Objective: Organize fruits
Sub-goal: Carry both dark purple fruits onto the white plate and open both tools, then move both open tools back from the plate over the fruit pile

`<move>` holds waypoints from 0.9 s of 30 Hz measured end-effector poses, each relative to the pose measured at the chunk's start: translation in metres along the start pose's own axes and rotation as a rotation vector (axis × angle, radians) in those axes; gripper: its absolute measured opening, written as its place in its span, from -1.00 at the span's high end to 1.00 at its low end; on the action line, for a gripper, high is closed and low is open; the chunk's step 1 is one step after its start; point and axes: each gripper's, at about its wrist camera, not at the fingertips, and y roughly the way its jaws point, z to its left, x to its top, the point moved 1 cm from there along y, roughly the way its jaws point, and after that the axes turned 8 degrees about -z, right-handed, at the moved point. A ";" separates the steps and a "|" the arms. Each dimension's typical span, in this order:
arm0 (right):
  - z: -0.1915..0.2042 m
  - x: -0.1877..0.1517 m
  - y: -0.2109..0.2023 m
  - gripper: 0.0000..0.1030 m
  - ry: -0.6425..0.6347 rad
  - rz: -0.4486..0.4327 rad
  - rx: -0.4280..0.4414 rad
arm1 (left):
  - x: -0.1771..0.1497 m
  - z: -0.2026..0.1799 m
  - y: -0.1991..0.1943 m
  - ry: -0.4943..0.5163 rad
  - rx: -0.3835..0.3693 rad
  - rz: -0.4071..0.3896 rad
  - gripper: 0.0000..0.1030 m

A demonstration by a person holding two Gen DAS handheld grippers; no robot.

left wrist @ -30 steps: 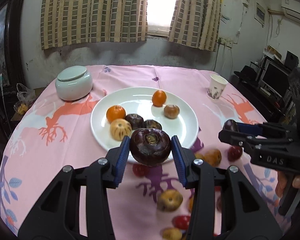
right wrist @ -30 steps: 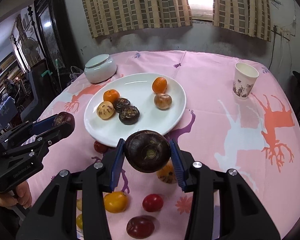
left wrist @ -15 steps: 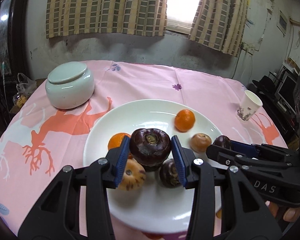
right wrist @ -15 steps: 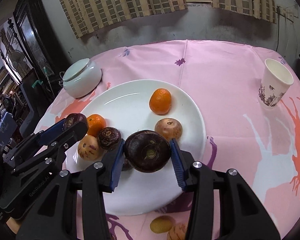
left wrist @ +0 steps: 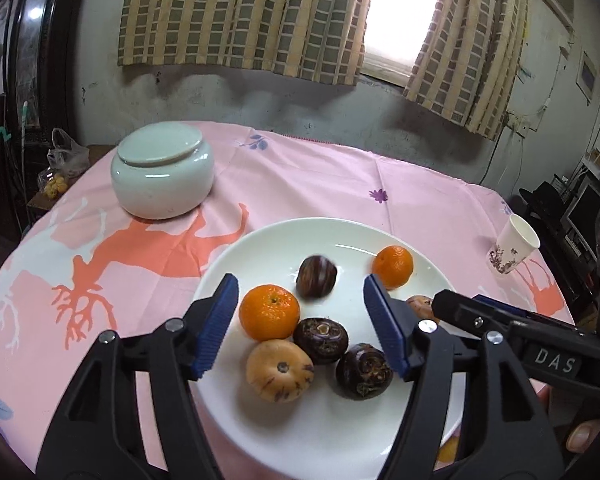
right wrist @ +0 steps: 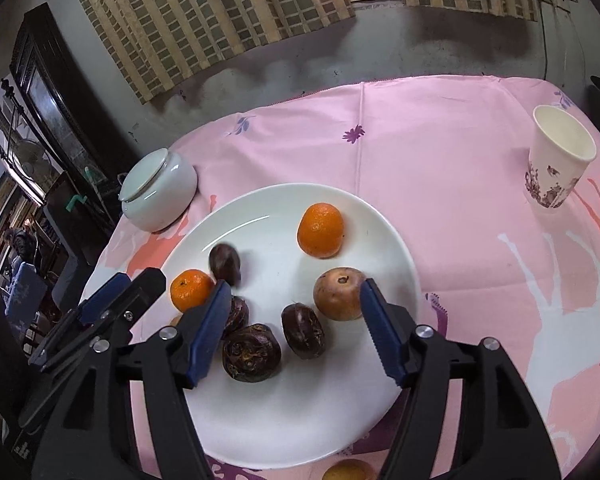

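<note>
Both grippers hang over the white plate [left wrist: 228, 264], jaws opening, with nothing pressed between the pads. Beyond my left gripper [left wrist: 299, 285], a dark purple fruit [left wrist: 317, 277] is blurred on the plate, free of the pads. Under my right gripper [right wrist: 295, 285], another dark purple fruit [right wrist: 303, 331] lies loose on the plate [right wrist: 300, 420]. Two more dark fruits [left wrist: 320, 340] [left wrist: 363, 370], two oranges [left wrist: 269, 312] [left wrist: 393, 267] and a tan fruit [left wrist: 279, 370] share the plate. A brown fruit [right wrist: 337, 298] touches the right pad. The right gripper [left wrist: 460, 305] reaches in beside the left one.
A pale lidded jar [left wrist: 162, 178] stands behind the plate on the left. A paper cup [right wrist: 556, 164] stands far right on the pink cloth [right wrist: 440, 160]. One yellow fruit [right wrist: 348, 472] lies on the cloth at the near edge. A hand [left wrist: 580, 436] shows low right.
Both grippers carried dark fruits forward over the plate and have opened. The left fruit has dropped and rolls on the plate; the right one lies between the spread jaws.
</note>
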 end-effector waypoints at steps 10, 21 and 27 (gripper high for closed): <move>-0.012 -0.033 -0.053 -0.32 0.005 0.005 0.011 | -0.020 -0.002 -0.065 0.030 -0.027 -0.023 -0.71; -0.044 -0.107 -0.139 -0.61 0.021 -0.049 0.001 | -0.078 0.009 -0.132 -0.024 -0.088 0.017 -0.84; -0.064 -0.140 -0.161 -0.62 0.071 -0.075 0.009 | -0.102 0.003 -0.149 -0.009 -0.081 0.016 -0.84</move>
